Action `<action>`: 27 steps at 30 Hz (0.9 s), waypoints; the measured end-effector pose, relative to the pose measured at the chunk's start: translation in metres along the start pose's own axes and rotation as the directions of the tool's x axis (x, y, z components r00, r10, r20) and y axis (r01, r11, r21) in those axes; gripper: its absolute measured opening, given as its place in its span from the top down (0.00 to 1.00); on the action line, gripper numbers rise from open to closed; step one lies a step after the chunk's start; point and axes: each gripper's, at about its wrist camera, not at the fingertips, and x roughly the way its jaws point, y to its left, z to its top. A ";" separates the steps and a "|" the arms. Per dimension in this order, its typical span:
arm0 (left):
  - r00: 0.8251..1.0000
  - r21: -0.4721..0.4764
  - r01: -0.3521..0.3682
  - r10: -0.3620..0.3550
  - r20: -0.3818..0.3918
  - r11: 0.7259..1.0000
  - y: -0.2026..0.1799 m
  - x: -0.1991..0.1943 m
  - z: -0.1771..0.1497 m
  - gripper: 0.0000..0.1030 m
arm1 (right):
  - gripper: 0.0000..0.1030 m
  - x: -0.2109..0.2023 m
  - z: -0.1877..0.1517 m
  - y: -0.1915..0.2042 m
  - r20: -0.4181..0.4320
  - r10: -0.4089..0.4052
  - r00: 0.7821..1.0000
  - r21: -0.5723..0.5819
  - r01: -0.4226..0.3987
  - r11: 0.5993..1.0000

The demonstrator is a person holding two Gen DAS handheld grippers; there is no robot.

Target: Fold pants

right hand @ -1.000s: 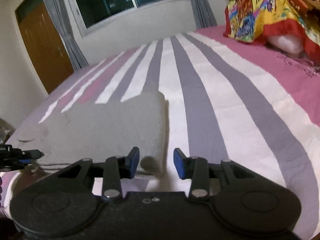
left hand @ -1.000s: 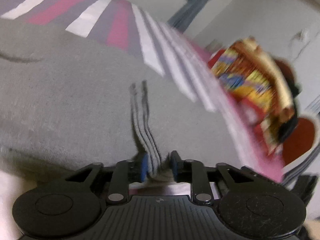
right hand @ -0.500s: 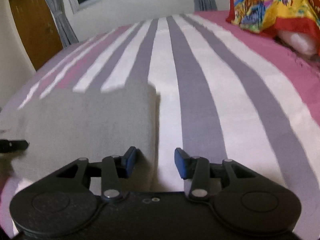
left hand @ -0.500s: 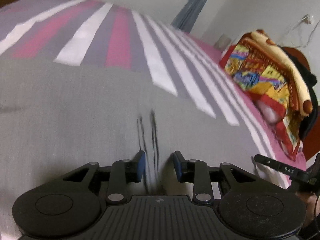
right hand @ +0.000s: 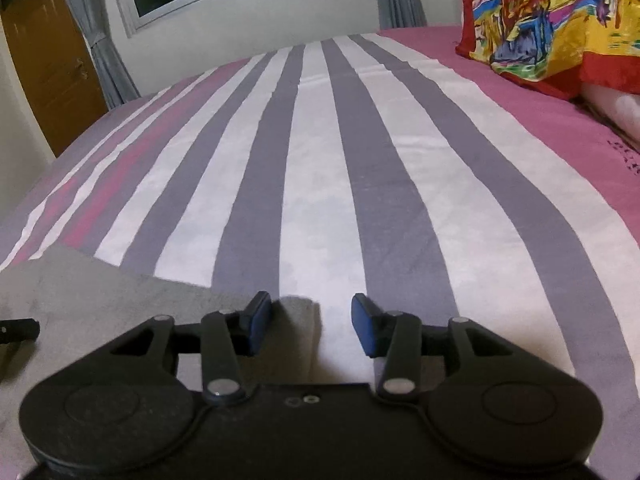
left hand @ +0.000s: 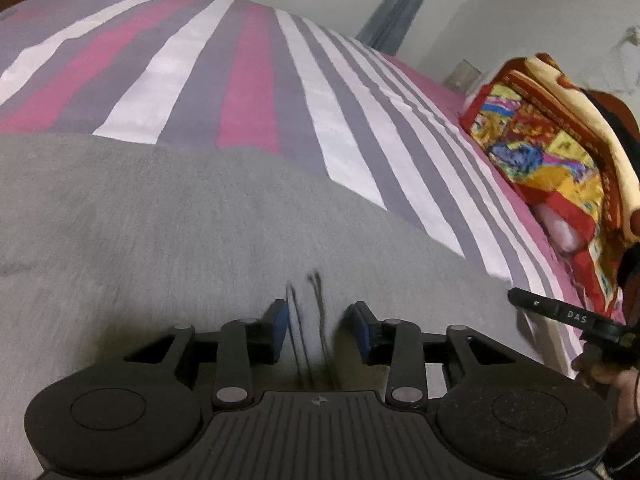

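The grey pants lie flat at the near edge of the striped bed. The left tongs hover open over two dark lines on the cloth. The right tongs gape over the pants' right corner, gripping nothing.

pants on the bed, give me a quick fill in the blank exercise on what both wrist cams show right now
1. The pants are ____ in colour.
2. They lie on a ____ bedsheet.
3. The jaws of the left gripper are ____.
4. In the right wrist view, the pants lie toward the ____ of the right gripper.

Missing words: grey; striped; open; left
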 end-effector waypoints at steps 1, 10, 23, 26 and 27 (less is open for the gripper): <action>1.000 0.013 0.000 0.000 0.001 1.000 -0.001 -0.005 -0.006 0.59 | 0.56 -0.006 -0.003 0.001 -0.005 0.000 1.000 -0.009 0.000 1.000; 0.999 0.053 -0.011 0.009 0.036 0.999 -0.015 -0.060 -0.067 0.55 | 0.50 -0.078 -0.078 -0.003 -0.044 0.007 0.999 -0.049 -0.010 0.999; 0.995 0.076 -0.087 0.082 0.064 0.993 -0.014 -0.081 -0.082 0.35 | 0.26 -0.111 -0.082 -0.010 0.017 0.018 1.000 -0.026 -0.017 1.000; 0.995 0.048 -0.076 0.072 0.072 0.996 -0.009 -0.084 -0.084 0.35 | 0.24 -0.090 -0.085 -0.011 -0.090 -0.054 0.994 -0.065 0.048 0.997; 0.995 0.047 -0.077 0.073 0.073 0.996 -0.009 -0.085 -0.084 0.35 | 0.24 -0.093 -0.082 -0.011 -0.074 -0.048 0.996 -0.053 0.045 0.998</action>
